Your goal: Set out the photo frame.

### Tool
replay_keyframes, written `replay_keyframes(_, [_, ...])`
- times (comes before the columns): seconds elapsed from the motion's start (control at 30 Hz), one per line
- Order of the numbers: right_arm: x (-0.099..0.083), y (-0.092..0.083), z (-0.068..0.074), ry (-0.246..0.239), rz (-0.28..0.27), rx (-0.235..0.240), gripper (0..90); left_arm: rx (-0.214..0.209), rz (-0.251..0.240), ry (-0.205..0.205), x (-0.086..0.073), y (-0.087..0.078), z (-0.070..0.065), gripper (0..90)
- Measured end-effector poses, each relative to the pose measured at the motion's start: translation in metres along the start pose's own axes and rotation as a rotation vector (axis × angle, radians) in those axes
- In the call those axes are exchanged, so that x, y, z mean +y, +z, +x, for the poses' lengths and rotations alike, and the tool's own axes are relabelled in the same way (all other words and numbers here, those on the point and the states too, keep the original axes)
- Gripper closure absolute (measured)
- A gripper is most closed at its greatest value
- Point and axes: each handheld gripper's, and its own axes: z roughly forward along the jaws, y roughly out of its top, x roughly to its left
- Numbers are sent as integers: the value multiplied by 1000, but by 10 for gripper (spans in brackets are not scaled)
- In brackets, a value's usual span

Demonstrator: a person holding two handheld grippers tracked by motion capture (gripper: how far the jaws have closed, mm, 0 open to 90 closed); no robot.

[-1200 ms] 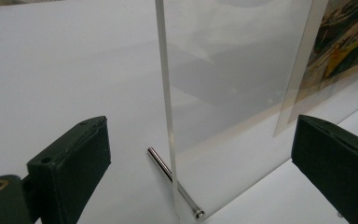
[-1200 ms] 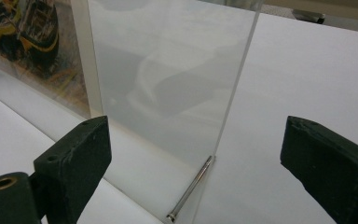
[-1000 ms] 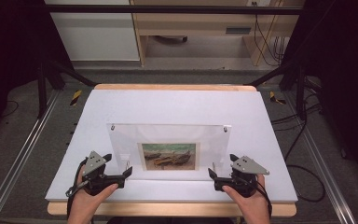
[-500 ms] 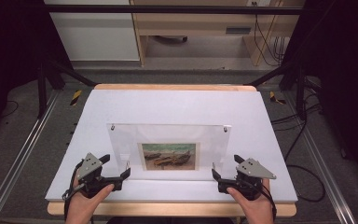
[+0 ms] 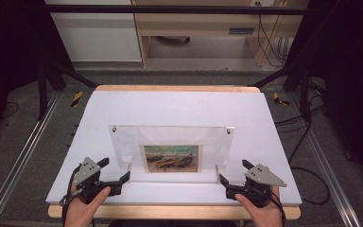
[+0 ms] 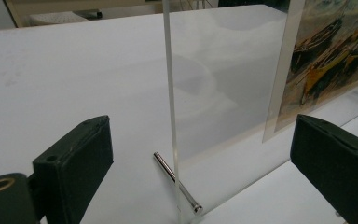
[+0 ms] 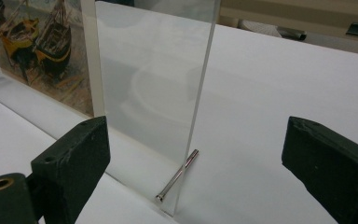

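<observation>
Work in hand: an upright clear acrylic picture frame (image 5: pixel 171 152) is approached from both ends by two hand-held grippers.
Frame location: the frame is stood near the front of the white desk (image 5: pixel 179 106), with a boat print (image 5: pixel 172 158) mounted in its lower middle.
Frame support: a metal pin (image 6: pixel 177 183) is passed through the bottom corner at the left end; a matching pin (image 7: pixel 177 175) is seen at the right end.
Progress: the frame is judged not yet gripped; grasping and any lifting or moving are left to be done.
Left gripper (image 5: pixel 115 173): the fingers (image 6: pixel 81 161) are spread wide, with the frame's left edge lined up between them; nothing is touched or held.
Right gripper (image 5: pixel 233 175): the fingers (image 7: pixel 77 156) are likewise released and wide apart, with the right edge centred in the gap; no contact is seen.
</observation>
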Motion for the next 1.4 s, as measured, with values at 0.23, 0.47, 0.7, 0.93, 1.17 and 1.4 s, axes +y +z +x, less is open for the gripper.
replay_keyframes(0.23, [-3, -6, -5, 18, -1, -15, 78, -2, -10, -3, 0, -5, 4, 52])
replay_keyframes(0.47, [-8, -14, -14, 41, -4, -38, 77, 12, -13, 4, -1, -10, 10, 51])
replay_keyframes(0.7, [-12, -22, -23, 62, -1, -63, 77, 30, -7, 12, -2, -16, 17, 54])
replay_keyframes(0.93, [-16, -29, -32, 77, 3, -91, 77, 74, 9, 32, -3, -22, 25, 61])
replay_keyframes(1.17, [-19, -29, -42, 92, 20, -139, 86, 135, 25, 25, -4, -19, 40, 61])
replay_keyframes(1.4, [-23, -18, -55, 115, 70, -207, 119, 204, 39, 43, 0, -1, 56, 65])
